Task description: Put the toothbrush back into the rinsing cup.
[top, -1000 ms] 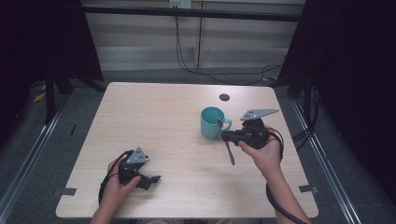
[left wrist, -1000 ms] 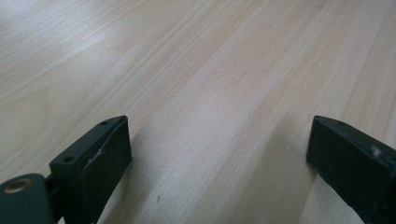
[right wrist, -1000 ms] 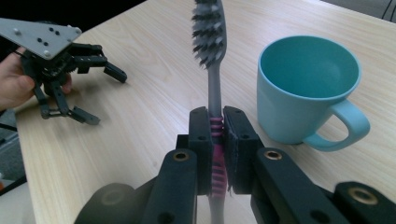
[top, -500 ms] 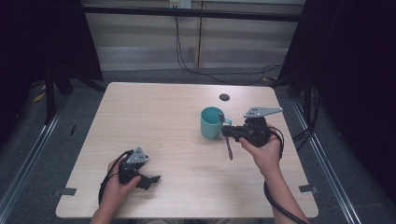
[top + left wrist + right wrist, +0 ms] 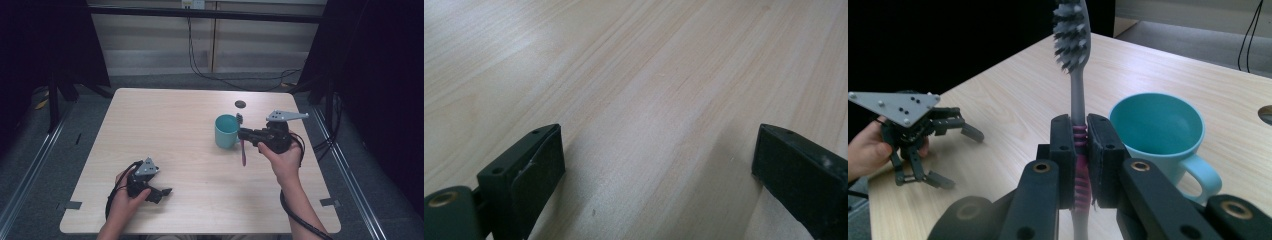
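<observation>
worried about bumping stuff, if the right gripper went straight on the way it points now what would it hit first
Probably the teal mug. The right gripper, shut on the toothbrush, points left across the table at the mug's side in the high view. In its own view the mug sits slightly off to one side, so it might just graze it.

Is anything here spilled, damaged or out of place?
Nothing stands out. The cup stands upright on the table, and the right gripper holds the toothbrush upright beside it.

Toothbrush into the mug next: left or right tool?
Right. The right tool is shut on the toothbrush, bristles up, beside the teal mug. The left tool rests open at the table's near edge, holding nothing.
</observation>
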`<act>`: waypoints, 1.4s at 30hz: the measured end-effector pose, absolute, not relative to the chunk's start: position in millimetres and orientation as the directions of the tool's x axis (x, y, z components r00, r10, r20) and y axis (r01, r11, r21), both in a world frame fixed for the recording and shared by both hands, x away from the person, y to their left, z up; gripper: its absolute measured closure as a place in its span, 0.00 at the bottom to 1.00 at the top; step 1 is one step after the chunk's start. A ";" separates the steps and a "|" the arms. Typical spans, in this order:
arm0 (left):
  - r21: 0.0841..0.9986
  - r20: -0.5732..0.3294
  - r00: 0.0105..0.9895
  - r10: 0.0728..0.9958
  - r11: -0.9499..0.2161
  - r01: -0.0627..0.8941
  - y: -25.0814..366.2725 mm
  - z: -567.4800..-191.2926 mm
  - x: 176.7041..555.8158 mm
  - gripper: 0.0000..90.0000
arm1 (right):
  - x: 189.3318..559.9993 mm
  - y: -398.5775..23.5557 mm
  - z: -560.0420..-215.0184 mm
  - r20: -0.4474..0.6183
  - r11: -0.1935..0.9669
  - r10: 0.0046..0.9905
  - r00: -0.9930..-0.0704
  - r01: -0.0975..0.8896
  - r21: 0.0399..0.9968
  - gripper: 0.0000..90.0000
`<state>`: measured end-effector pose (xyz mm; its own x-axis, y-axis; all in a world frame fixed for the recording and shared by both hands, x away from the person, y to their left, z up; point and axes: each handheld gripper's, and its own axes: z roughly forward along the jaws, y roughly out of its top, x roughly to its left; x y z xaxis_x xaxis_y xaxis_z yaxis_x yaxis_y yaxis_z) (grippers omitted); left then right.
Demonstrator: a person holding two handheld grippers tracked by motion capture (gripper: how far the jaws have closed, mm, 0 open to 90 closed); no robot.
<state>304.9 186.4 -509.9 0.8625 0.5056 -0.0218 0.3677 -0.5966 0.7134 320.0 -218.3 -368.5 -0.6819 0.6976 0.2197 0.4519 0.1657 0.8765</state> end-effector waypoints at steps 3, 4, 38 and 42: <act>0.713 -0.022 0.862 0.506 -0.596 0.368 186.4 -509.9 304.9 0.07 | 320.8 -219.0 -365.9 0.223 0.150 0.702 -0.677 0.446 0.883 0.92; 0.714 -0.022 0.862 0.506 -0.596 0.368 186.3 -509.9 304.9 0.07 | 321.0 -219.2 -365.1 0.222 0.147 0.703 -0.676 0.444 0.884 0.92; 0.714 -0.022 0.862 0.506 -0.596 0.368 186.3 -509.9 304.9 0.07 | 336.1 -215.9 -340.4 0.236 0.096 0.694 -0.680 0.413 0.906 0.92; 0.714 -0.022 0.862 0.506 -0.596 0.368 186.3 -509.9 304.9 0.07 | 338.6 -215.3 -339.7 0.238 0.090 0.694 -0.680 0.410 0.908 0.92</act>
